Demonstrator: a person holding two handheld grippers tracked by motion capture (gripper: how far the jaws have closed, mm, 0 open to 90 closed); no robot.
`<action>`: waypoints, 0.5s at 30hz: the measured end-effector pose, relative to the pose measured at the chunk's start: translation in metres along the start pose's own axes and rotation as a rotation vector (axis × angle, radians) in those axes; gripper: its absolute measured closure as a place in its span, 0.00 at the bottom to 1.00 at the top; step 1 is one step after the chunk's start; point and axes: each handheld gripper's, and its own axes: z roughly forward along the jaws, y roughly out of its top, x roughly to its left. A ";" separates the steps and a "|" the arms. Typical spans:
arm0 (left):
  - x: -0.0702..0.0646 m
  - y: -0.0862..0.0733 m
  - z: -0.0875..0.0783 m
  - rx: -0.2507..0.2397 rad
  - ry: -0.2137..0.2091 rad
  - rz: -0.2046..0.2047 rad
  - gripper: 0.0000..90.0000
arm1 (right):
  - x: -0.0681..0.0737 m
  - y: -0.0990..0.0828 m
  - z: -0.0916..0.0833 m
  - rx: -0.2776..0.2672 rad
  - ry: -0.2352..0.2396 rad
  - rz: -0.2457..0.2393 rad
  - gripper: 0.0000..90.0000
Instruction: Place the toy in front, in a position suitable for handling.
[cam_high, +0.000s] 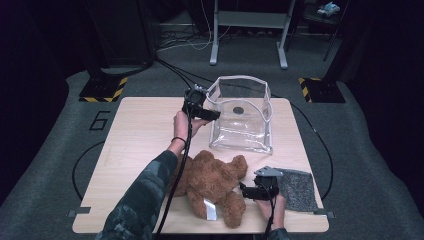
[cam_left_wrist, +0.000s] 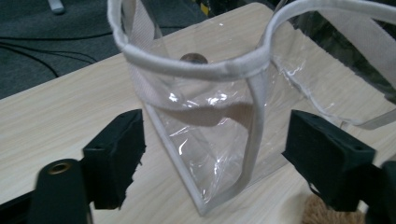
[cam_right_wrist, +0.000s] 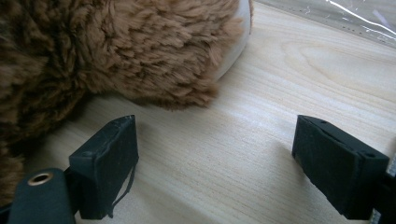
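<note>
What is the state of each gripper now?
Left gripper: open, around the clear bag corner.
Right gripper: open, holding nothing, beside the teddy bear.

Table lit from above, surroundings dark; close foreground slightly blurred.

— What's the room like from where you stand?

— Dim all round. Grey carpet floor (cam_high: 60, 165) underfoot, with a dark curved line and a figure six (cam_high: 100, 120) marked on it beside the light wooden surface (cam_high: 135, 135).

— And further back?

— A pale metal frame (cam_high: 248, 30) on two feet, black cables (cam_high: 172, 67) running across the carpet, and two bases with yellow-and-black hazard stripes (cam_high: 102, 90), one at each far corner. Beyond that, dark walls.
</note>
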 end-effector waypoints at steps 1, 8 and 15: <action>-0.001 0.002 0.002 0.003 0.012 0.006 0.27 | 0.000 0.000 0.000 0.000 0.000 -0.001 0.15; -0.014 0.009 0.015 0.009 0.020 0.041 0.39 | -0.001 0.000 0.000 0.000 -0.005 -0.011 0.15; -0.019 0.008 0.022 0.025 0.040 0.038 0.73 | 0.000 0.000 -0.001 0.001 -0.006 -0.010 0.16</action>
